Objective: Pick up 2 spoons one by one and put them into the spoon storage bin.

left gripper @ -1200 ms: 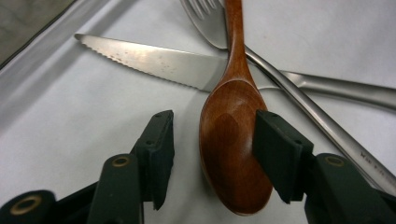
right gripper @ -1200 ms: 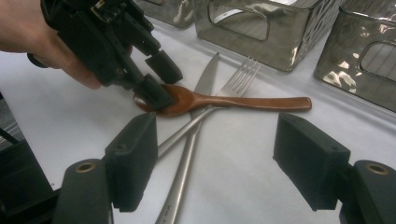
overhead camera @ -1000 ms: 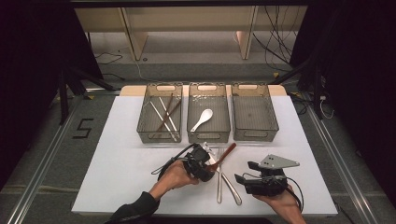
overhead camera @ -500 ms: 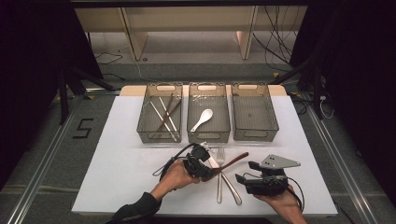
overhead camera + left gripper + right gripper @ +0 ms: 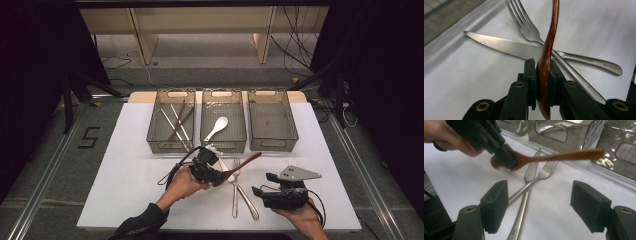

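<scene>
A brown wooden spoon (image 5: 245, 162) hangs just above the white table, its handle pointing right toward the bins. My left gripper (image 5: 217, 174) is shut on its bowl. In the left gripper view the jaws, which have just been closing, pinch the spoon (image 5: 547, 50) edge-on between the pads (image 5: 530, 75). Under it a steel fork (image 5: 234, 200) and a steel knife (image 5: 248, 200) lie crossed on the table. My right gripper (image 5: 262, 184) rests at the front right, open. Nothing sits between its pads (image 5: 495, 205).
Three clear bins stand in a row at the back. The left bin (image 5: 152, 135) holds chopsticks, the middle bin (image 5: 223, 145) a white spoon (image 5: 216, 128), and the right bin (image 5: 292, 130) nothing. The table's front edge lies close below both hands.
The left gripper has closed on the wooden spoon's bowl and lifted it a little, so its handle now sticks out to the right above the fork. The right gripper has stayed put.
</scene>
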The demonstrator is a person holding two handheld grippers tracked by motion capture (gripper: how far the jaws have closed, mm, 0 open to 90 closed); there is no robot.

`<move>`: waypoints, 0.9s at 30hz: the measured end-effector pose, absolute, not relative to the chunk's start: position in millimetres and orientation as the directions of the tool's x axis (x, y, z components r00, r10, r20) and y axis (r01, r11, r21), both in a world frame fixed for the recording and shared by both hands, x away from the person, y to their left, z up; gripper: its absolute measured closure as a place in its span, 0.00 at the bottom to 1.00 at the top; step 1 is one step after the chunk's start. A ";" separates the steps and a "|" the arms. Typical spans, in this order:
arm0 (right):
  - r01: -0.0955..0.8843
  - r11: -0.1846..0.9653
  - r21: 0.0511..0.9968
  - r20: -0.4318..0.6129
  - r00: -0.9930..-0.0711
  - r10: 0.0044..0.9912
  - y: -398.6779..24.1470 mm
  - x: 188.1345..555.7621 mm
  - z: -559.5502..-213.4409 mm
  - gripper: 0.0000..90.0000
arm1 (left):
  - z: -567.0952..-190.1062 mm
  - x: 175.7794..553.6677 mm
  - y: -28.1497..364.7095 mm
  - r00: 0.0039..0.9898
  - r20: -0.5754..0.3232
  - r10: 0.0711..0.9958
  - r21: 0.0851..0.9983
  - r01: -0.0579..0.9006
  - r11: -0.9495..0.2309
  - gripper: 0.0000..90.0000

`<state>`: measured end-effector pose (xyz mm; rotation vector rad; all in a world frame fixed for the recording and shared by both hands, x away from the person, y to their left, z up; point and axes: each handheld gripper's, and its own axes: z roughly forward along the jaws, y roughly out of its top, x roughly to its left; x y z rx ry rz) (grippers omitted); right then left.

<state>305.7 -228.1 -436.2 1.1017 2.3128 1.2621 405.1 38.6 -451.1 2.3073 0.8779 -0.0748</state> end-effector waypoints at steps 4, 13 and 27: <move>0.489 0.327 0.809 0.105 -0.668 0.737 -228.0 305.8 -436.5 0.35 | -444.3 408.9 45.4 0.764 -0.274 0.584 0.585 0.615 -0.529 0.89; 0.491 0.325 0.808 0.107 -0.666 0.738 -228.1 306.1 -436.7 0.35 | -427.5 420.8 62.8 0.739 -0.277 0.615 0.636 0.620 -0.460 0.89; 0.493 0.322 0.808 0.111 -0.665 0.738 -228.3 306.8 -437.1 0.35 | -394.2 455.6 87.2 0.689 -0.276 0.670 0.696 0.624 -0.355 0.89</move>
